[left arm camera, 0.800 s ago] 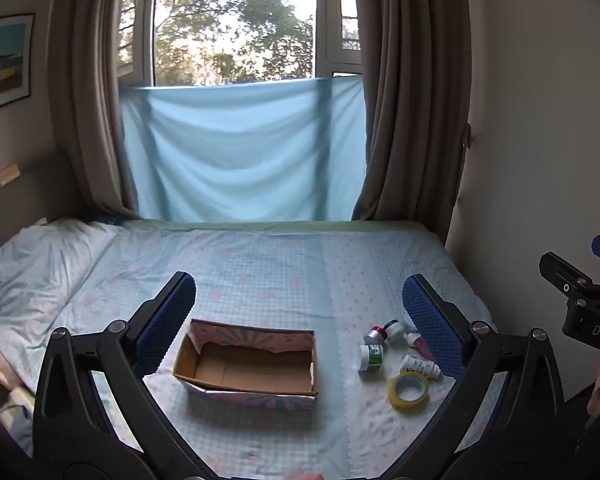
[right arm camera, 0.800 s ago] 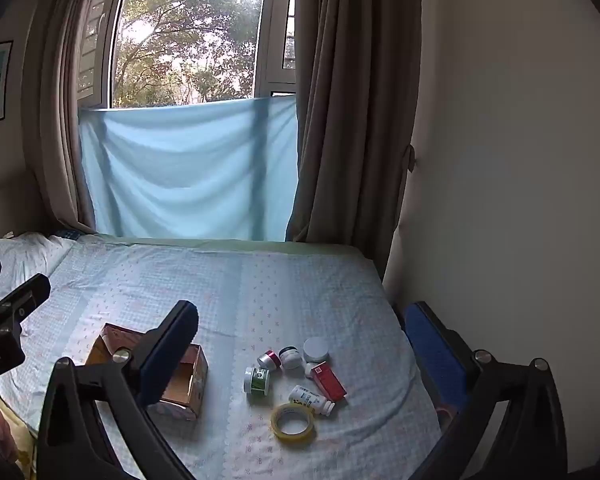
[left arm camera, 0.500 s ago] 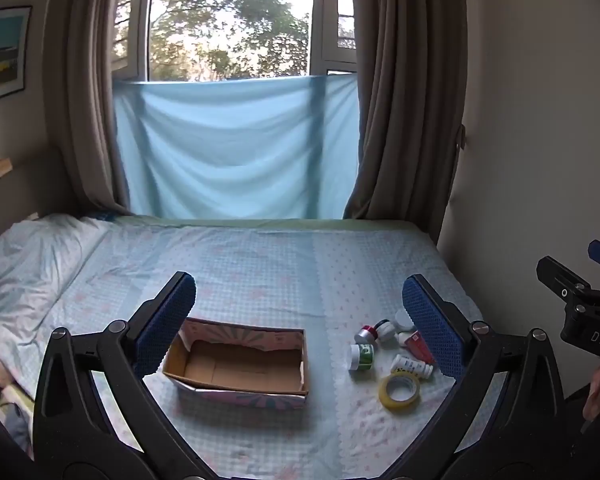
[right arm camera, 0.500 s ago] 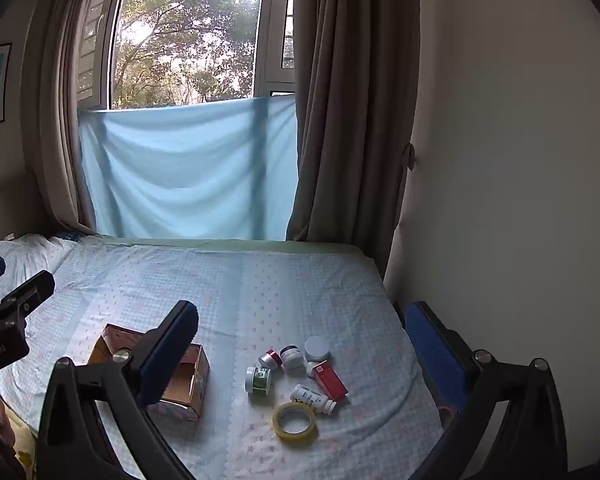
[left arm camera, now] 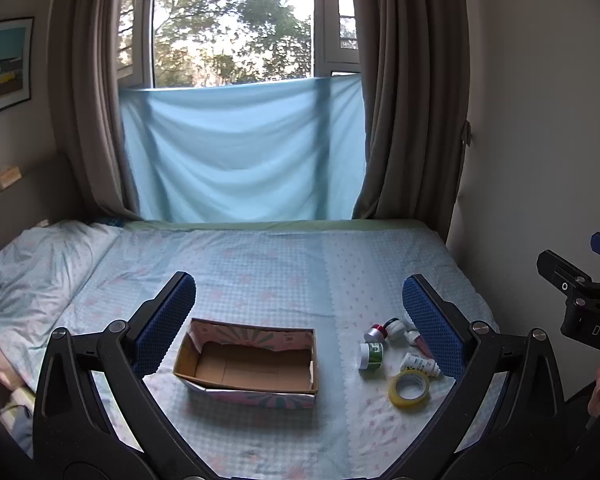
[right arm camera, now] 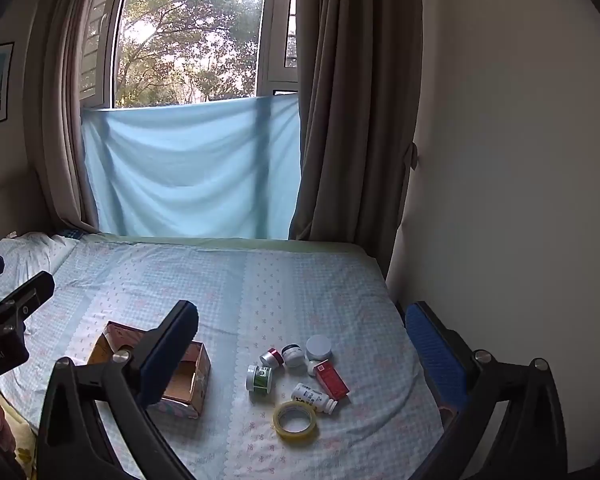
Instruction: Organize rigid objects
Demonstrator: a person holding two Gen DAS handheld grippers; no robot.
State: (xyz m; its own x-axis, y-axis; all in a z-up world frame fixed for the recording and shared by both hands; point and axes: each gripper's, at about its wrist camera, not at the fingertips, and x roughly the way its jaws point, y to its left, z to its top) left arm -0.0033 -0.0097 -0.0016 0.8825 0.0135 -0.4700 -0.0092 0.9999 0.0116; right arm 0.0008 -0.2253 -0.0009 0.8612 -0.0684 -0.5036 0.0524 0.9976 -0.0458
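Note:
An open cardboard box with a patterned outside lies empty on the bed. To its right sits a cluster: a yellow tape roll, a green-labelled jar, a white bottle lying down, a red box, a red-banded jar and white jars. My left gripper hovers open above the box. My right gripper hovers open above the cluster. Neither holds anything.
The bed has a light blue patterned sheet, with a pillow at the left. A wall runs along the bed's right edge. Brown curtains and a blue cloth over the window stand behind.
The left wrist view has swung a little rightward, so the box and the items sit further left in it. The right wrist view is almost unchanged.

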